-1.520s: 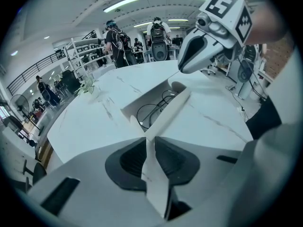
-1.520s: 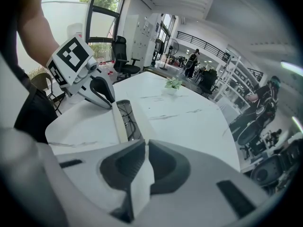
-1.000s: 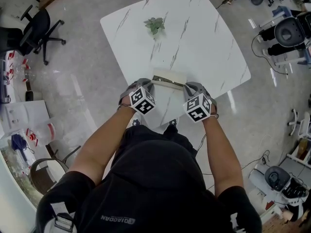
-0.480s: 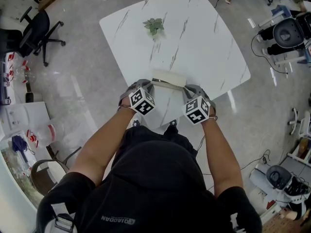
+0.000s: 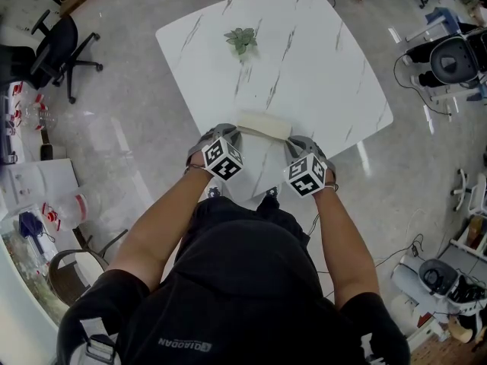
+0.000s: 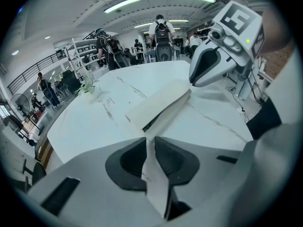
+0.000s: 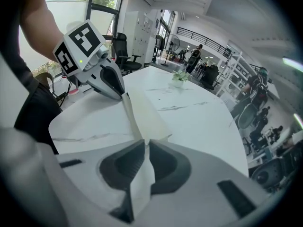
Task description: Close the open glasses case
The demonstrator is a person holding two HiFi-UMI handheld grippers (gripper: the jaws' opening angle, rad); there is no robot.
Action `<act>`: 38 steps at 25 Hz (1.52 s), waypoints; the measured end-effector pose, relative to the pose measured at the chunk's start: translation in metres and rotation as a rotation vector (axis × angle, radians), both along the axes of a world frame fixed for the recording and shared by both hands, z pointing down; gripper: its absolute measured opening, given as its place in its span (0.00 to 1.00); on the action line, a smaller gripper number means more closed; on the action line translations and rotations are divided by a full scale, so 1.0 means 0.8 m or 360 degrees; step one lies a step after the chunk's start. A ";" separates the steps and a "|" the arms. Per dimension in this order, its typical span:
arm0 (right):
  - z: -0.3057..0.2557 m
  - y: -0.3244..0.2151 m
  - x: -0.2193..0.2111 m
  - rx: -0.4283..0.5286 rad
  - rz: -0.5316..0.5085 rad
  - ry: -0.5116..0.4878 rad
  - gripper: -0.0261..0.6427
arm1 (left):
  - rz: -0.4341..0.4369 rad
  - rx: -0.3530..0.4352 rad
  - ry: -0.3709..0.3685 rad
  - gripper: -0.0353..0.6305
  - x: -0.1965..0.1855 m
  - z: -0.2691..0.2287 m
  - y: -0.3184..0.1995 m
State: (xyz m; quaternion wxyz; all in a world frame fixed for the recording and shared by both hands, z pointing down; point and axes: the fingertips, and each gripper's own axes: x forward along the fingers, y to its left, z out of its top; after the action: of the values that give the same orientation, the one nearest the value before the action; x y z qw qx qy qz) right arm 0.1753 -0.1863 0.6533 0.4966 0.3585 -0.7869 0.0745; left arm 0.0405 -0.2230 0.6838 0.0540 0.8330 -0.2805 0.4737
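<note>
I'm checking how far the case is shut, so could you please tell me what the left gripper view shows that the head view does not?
Only the left gripper view: the left gripper pinched shut on an end flap of the glasses case, and a dark slit under its lid, so it looks not quite shut. Only the head view: the black office chair, the person's arms and the table's whole outline. Both: the cream case on the white marble table, the right gripper at its other end, and the small plant.

Left tongs (image 6: 149,139) and right tongs (image 7: 146,143) both clamp the glasses case (image 5: 264,122).
</note>
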 end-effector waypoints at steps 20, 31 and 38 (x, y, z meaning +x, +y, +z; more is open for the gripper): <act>0.013 0.004 -0.001 -0.0019 0.0005 0.0027 0.08 | 0.0000 -0.0013 0.0006 0.14 0.000 -0.001 -0.002; -0.023 0.012 -0.004 0.0013 0.0077 -0.0021 0.08 | 0.0005 0.0047 0.0067 0.14 -0.020 -0.051 0.006; -0.093 0.014 -0.012 0.0128 0.0274 -0.0287 0.08 | -0.0160 0.0008 0.0411 0.13 -0.019 -0.126 0.010</act>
State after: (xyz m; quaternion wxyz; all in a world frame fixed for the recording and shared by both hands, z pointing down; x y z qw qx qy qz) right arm 0.1653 -0.1752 0.5790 0.4008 0.4361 -0.7971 0.1172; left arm 0.0251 -0.2150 0.5832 0.1113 0.8721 -0.3139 0.3586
